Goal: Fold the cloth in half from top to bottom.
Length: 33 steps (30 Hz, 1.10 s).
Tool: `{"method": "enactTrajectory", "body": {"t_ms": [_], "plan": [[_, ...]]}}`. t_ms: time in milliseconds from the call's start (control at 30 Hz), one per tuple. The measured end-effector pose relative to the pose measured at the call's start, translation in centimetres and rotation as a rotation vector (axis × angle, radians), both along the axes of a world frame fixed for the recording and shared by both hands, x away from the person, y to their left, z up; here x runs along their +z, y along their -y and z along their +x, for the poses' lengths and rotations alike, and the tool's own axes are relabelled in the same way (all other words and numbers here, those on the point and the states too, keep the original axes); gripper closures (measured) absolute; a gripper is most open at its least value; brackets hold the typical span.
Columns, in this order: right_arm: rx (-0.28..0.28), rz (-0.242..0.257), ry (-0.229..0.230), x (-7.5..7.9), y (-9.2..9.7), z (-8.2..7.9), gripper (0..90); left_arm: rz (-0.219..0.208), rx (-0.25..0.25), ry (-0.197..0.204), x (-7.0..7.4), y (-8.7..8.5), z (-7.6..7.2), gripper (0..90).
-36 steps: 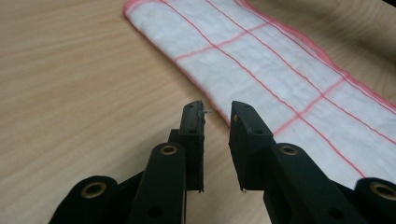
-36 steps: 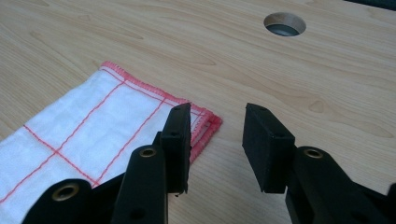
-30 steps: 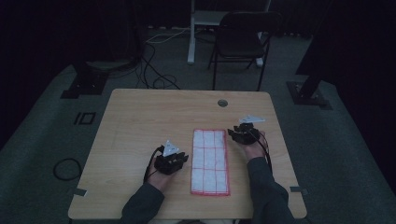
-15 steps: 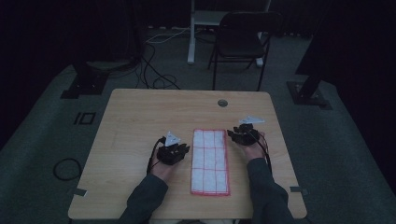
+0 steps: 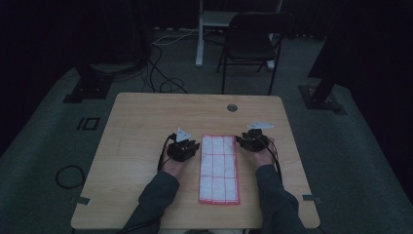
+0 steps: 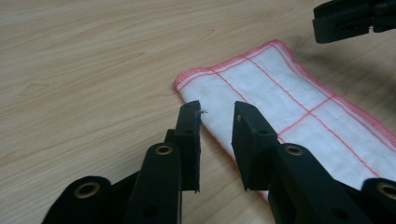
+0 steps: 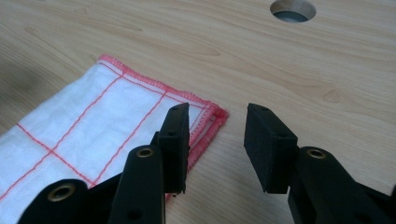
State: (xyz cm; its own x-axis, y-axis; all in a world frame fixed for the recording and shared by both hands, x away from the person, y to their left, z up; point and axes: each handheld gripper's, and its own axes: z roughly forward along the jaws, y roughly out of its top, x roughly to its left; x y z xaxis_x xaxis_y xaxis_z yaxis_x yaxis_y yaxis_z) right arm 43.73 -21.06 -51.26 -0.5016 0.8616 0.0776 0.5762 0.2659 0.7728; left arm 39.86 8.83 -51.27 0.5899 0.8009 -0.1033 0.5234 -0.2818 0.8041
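High view: at the bottom of the frame two sleeved forearms are seen coming in, and between them a white cloth (image 5: pixel 219 168) with red grid lines is laid flat on the wooden table (image 5: pixel 141 122), folded into a long strip running from bottom centre up toward mid-frame. No container is seen on the table, so nothing is held in one.

The left gripper (image 5: pixel 183 147) is placed just beside the cloth's upper left corner, the right gripper (image 5: pixel 253 139) just beside its upper right corner.

In the left gripper view, the jaws are parted, having just been opening wider, with the cloth's long red-stitched edge (image 6: pixel 205 126) lying beneath the gap; nothing is pinched. The right gripper's black jaw is caught at the upper right of that frame.

In the right gripper view, the jaws are spread too, empty, and the cloth's folded corner (image 7: pixel 212 116) is seen just beside the left jaw, mid-frame. Layered hems are shown there, so the cloth is judged to be already doubled.

The step in hand is judged to be the approach to the two far corners, ahead of a further fold. For the next move, each corner would need to be taken between the jaws, all layers together.

Farther up, a round cable hole (image 5: pixel 232 107) is set in the tabletop, and beyond it a dark chair (image 5: pixel 253 41) is stood on the floor.
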Motion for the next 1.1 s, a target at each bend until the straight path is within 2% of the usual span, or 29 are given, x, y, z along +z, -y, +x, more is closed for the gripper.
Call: {"method": "enactTrajectory", "body": {"t_ms": [467,600,633,667,733,767,1100], "plan": [[0.007,-0.021,-0.025,-0.9,-1.3,0.5,60.6,0.022,0.017,-0.041,-1.8,1.7,1.8,68.1],[0.011,-0.046,-0.029,-1.1,-1.9,0.7,60.6,0.022,0.022,-0.048,-2.2,1.9,2.2,67.4],[0.014,-0.077,-0.025,-1.2,-2.2,0.7,60.5,0.022,0.026,-0.051,-2.3,2.0,2.3,67.4],[0.014,-0.081,-0.026,-1.2,-2.3,0.8,60.5,0.024,0.028,-0.053,-2.3,2.0,2.4,67.3],[0.010,-0.077,-0.029,-1.2,-2.3,0.9,60.4,0.026,0.039,-0.060,-2.5,2.1,2.7,66.3],[0.002,-0.059,-0.037,-1.3,-2.3,1.0,60.1,0.022,0.044,-0.064,-2.6,2.2,2.9,65.6],[-0.047,-0.076,-0.074,-2.5,-2.5,1.8,57.7,0.027,0.058,-0.091,-3.0,2.9,4.0,61.8]]}}
